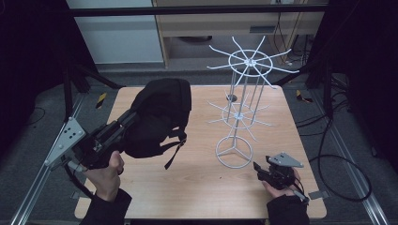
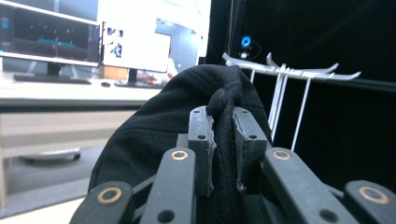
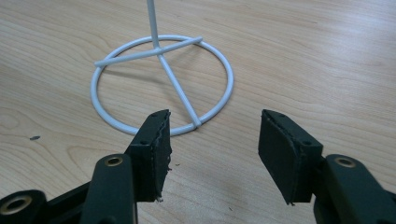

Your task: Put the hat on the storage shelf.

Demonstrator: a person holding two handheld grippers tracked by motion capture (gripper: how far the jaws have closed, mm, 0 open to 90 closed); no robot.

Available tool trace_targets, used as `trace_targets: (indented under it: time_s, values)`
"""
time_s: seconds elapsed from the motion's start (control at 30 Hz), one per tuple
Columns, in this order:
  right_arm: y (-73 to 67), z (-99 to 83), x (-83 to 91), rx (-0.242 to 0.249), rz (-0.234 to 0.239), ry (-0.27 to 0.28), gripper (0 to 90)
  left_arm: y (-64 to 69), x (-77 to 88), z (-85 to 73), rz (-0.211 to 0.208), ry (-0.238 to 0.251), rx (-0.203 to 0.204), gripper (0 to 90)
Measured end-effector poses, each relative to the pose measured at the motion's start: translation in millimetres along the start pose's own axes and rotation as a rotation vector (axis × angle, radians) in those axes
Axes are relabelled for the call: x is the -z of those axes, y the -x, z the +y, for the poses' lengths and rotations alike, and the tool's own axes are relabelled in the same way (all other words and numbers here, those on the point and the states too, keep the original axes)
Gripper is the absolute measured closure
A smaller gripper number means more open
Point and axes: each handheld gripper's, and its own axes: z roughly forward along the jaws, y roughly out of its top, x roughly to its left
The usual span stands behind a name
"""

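Black backpack clenched in left gripper, zipped, contents unseen, right gripper released near white rack

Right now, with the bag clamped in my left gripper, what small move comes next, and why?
Probably carry the black bag right, toward the white wire rack. The left gripper is shut on a fold of its fabric and holds it up, left of the rack. The right gripper is open near the rack's ring base, placed to steady it.

Black claws with brass-ringed rivets, grey three-cornered top plates, trailing black cables, dark sleeves.
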Motion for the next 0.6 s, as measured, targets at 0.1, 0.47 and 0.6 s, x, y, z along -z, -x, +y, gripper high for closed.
trace_targets:
  time_s: [0.1,0.47,0.6]
  values:
    - [0.3,0.0,-0.2,0.003,0.001,-0.001,44.0,4.9,-3.4,8.7,-0.016,0.032,0.000,78.8]
    - [0.5,0.1,-0.4,0.004,0.001,-0.002,44.0,19.4,-14.2,27.9,-0.053,0.100,0.000,78.8]
    - [0.4,0.0,-0.7,0.006,0.000,-0.002,44.0,24.6,-20.7,33.1,-0.066,0.112,-0.004,78.8]
